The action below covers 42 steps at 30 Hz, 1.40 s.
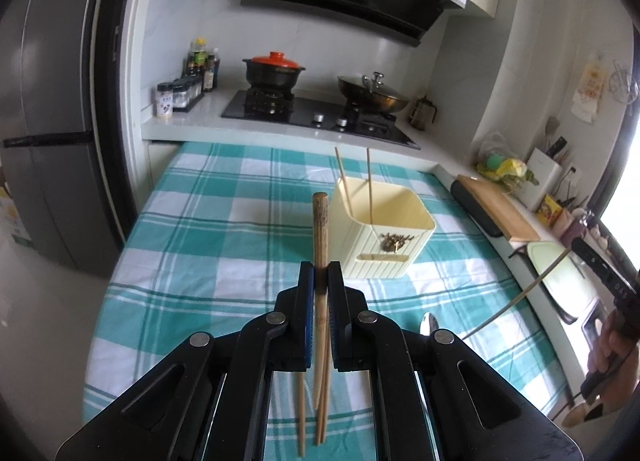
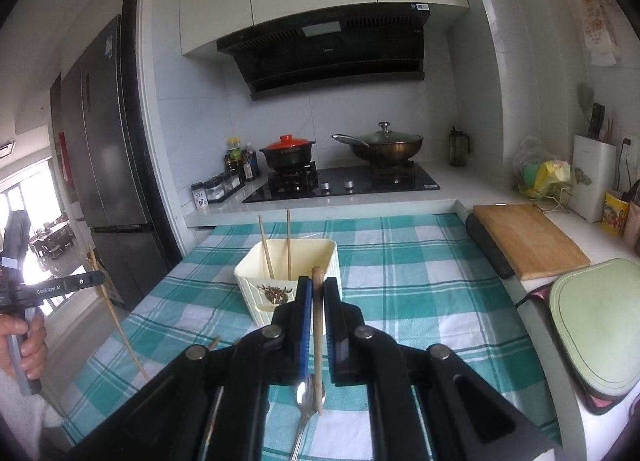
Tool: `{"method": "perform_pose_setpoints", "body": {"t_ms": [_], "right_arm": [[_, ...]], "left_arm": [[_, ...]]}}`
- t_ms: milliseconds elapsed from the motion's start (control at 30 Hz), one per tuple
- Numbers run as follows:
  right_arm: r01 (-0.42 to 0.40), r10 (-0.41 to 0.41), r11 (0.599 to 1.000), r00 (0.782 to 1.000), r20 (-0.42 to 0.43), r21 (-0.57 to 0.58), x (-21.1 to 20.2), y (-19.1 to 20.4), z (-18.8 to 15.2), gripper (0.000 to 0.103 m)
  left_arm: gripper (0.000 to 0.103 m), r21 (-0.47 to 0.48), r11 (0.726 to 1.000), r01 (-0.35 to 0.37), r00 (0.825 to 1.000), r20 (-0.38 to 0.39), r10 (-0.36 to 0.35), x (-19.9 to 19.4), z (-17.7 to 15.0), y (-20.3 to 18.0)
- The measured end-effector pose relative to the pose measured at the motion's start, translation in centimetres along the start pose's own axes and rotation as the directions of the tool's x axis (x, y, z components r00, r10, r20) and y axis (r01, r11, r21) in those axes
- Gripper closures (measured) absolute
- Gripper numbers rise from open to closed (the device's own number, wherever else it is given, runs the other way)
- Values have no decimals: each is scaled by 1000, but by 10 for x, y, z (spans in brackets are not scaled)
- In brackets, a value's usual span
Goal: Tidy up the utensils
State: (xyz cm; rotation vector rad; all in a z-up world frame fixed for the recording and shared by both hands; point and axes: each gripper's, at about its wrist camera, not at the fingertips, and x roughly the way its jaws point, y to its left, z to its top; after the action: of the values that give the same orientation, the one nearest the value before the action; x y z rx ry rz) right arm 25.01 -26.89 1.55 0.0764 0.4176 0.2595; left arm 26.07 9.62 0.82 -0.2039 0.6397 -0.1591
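Left wrist view: left tongs [image 1: 320, 275] clamped tight on one brown chopstick [image 1: 320, 229], blunt end up and forward, thin end hanging below. More loose chopsticks [image 1: 301, 413] seen beneath on the checked counter [image 1: 192, 221], with a spoon bowl [image 1: 429, 323] at right. Cream holder [image 1: 384, 233] found ahead, near, already carrying two upright chopsticks [image 1: 354, 181]. Other unit and hand [image 1: 612, 357] visible at far right edge with a thin stick.

Right wrist view: right tongs [image 2: 319, 293] likewise pinched shut on a single chopstick [image 2: 318, 341], held near upright, tip just in front of the holder [image 2: 288, 273]. Spoon [image 2: 304, 405] lying on the counter [image 2: 420, 273] below. Left hand [image 2: 24, 345] at left edge.

Recommended for the insertion step: carried each stick over the open top before lowering, kept the lower tip well above the rim, aligned close to vertical, released only once the tip was inside. Judged advisable: one side at a time, avoiding collision of the two units above the narrow opening.
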Motion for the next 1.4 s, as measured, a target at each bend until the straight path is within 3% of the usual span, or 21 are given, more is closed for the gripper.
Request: {"method": "perform_pose_setpoints", "body": {"t_ms": [367, 633, 767, 833, 967, 1033, 1100, 1200, 1367, 1400], "right_arm": [[9, -8, 999, 1000, 17, -49, 7, 2, 26, 97], [-8, 18, 996, 994, 111, -94, 39, 19, 98, 97], [-9, 28, 995, 979, 202, -95, 63, 28, 127, 97], [-22, 41, 995, 977, 210, -93, 85, 30, 134, 97], [-49, 54, 997, 995, 79, -57, 147, 25, 133, 97], [-46, 44, 997, 999, -27, -66, 181, 23, 124, 97], [-49, 40, 997, 988, -151, -56, 213, 18, 114, 97], [-48, 34, 998, 953, -301, -38, 252, 7, 98, 97], [-43, 33, 999, 935, -354, -21, 280, -3, 88, 94], [-46, 42, 999, 936, -351, -4, 281, -5, 87, 89]], "left_arm": [[98, -35, 998, 59, 997, 46, -58, -11, 16, -2], [99, -26, 994, 102, 977, 188, -95, -13, 98, -29], [99, -21, 997, 75, 953, 296, -66, 10, 133, -48], [99, -37, 997, 67, 949, 310, -52, 31, 144, -56], [99, -58, 997, 57, 965, 261, -40, 89, 155, -67], [99, -60, 998, 36, 978, 206, -23, 122, 154, -71], [99, -60, 998, 18, 990, 138, -10, 154, 150, -73], [99, -60, 998, 0, 1000, 29, 2, 196, 141, -74], [97, -49, 999, -17, 997, -78, 13, 237, 130, -76], [89, -54, 998, -22, 996, -90, 17, 240, 130, -76]]}}
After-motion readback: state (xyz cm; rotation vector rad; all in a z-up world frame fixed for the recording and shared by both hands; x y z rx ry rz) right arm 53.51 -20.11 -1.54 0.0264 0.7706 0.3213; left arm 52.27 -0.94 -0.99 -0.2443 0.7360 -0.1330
